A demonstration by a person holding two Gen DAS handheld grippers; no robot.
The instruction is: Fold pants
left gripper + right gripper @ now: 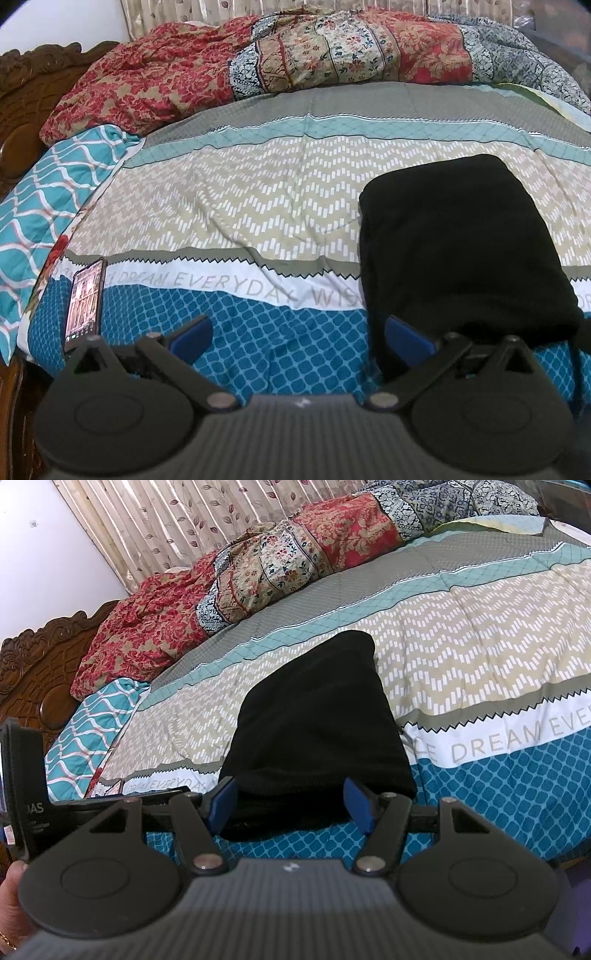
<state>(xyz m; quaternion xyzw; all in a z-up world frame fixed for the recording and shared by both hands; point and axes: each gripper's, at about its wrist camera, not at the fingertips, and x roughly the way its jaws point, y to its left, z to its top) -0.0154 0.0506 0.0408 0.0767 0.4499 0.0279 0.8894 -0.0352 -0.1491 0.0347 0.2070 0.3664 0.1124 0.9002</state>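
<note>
Lying folded into a compact block on the patterned bedspread [236, 206], the black pants [458, 240] sit near the bed's front edge — left gripper [299, 336] and right gripper [291, 805] both spread apart, gripping nothing.

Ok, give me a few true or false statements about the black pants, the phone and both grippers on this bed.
1. The black fabric pants lie folded into a compact bundle on the patterned bedspread. True.
2. The left gripper is clamped on the pants. False: its jaws stand open, holding nothing.
3. A dark rectangular phone lies near the bed's edge, left of the pants. True.
4. The right gripper is shut tight. False: its jaws are open at the bundle's near end.
</note>
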